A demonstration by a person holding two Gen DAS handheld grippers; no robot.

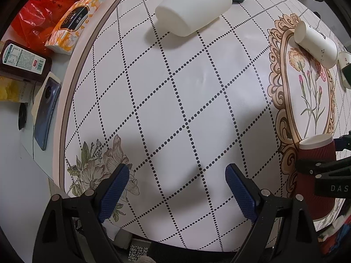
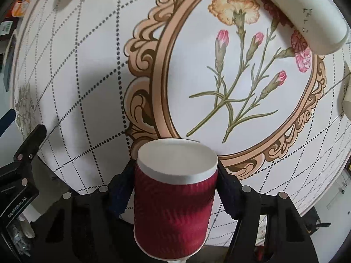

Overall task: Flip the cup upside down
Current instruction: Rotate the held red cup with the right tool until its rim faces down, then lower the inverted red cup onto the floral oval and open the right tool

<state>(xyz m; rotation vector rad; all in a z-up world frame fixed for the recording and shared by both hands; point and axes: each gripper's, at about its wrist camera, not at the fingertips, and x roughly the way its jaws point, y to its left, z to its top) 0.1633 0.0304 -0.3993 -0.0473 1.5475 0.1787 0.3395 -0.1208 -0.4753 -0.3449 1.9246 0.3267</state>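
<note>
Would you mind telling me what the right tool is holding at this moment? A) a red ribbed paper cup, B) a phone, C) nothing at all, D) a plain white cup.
A: in the right wrist view the right tool has its fingers pressed against both sides of the red ribbed cup, while the left tool stands open over bare tablecloth.

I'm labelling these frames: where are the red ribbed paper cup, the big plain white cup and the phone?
Red ribbed paper cup point(image 2: 173, 208): right wrist view, ribbed side.
Big plain white cup point(image 1: 193, 6): left wrist view, side wall.
Dark blue phone point(image 1: 47, 114): left wrist view, back.
</note>
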